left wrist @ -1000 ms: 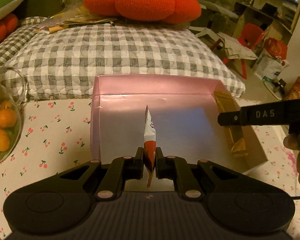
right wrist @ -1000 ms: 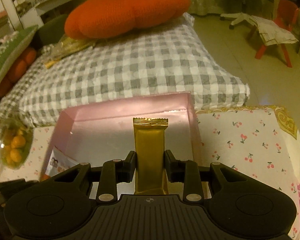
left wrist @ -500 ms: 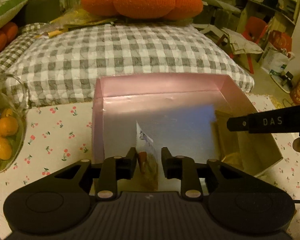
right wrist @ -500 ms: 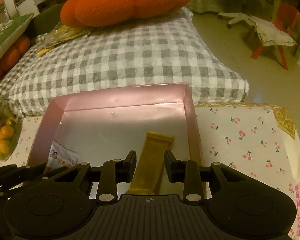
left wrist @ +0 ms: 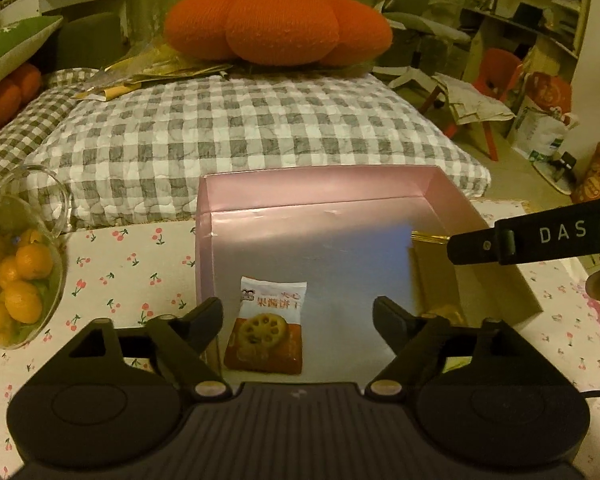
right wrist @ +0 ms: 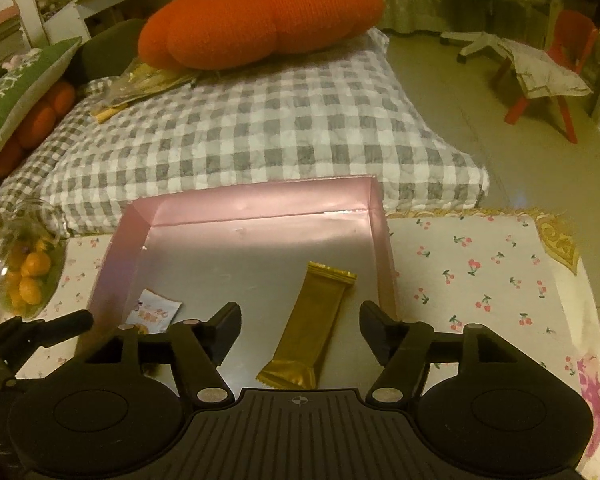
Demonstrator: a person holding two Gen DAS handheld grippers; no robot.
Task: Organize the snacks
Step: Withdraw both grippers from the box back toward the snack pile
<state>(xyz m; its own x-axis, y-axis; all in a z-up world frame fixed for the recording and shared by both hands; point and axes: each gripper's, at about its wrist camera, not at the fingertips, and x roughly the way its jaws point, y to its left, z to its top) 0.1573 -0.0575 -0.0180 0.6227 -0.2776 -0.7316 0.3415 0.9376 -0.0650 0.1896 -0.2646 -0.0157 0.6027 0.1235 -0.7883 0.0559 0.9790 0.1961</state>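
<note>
A pink open box sits on the cherry-print tablecloth. A white-and-red biscuit packet lies flat in the box's near left part; it also shows in the right wrist view. A gold snack bar lies flat in the box's right part, partly seen in the left wrist view. My left gripper is open and empty above the biscuit packet. My right gripper is open and empty above the gold bar; one of its fingers crosses the left wrist view.
A glass bowl of small oranges stands left of the box. A grey checked cushion with an orange pumpkin pillow lies behind the table. The table's right edge borders the floor with a red chair.
Both grippers opened. The biscuit packet dropped from the left jaws and the gold bar from the right; both now lie flat in the box. Both grippers pulled back slightly.
</note>
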